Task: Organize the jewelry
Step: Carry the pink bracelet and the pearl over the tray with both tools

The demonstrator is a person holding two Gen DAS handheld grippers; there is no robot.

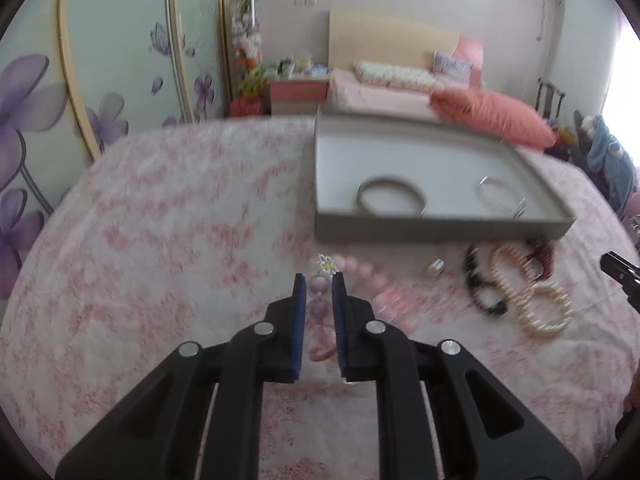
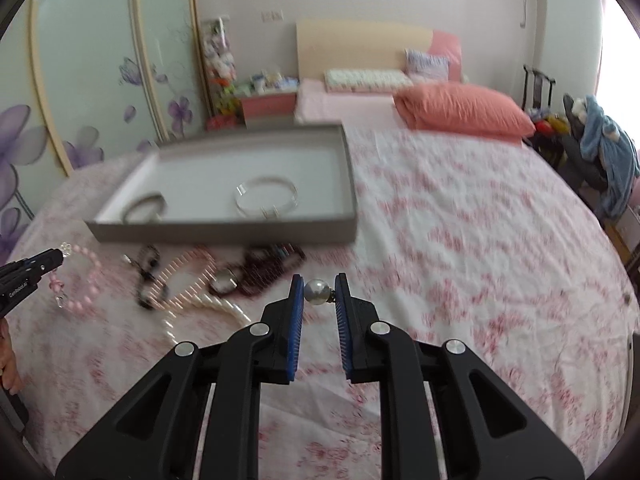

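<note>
My left gripper [image 1: 319, 280] is shut on a pink bead bracelet [image 1: 365, 274], which hangs from the blue pads just above the bedspread. The right wrist view shows that left gripper [image 2: 59, 257] with the pink bead bracelet [image 2: 94, 277] dangling from its tip. My right gripper [image 2: 319, 282] is shut on a small pearl piece [image 2: 317, 290], pinched at the fingertips over the bed. A grey cardboard tray [image 1: 440, 229] lies ahead with a grey bangle [image 1: 390, 196] and a clear bangle [image 1: 500, 197] inside.
Loose jewellery lies on the floral bedspread in front of the tray [image 2: 224, 235]: a black bracelet [image 1: 480, 286], pearl bracelets [image 1: 545, 313], a dark red piece [image 1: 541, 257] and a silver ring [image 1: 436, 268]. A salmon pillow [image 2: 464, 110] lies behind.
</note>
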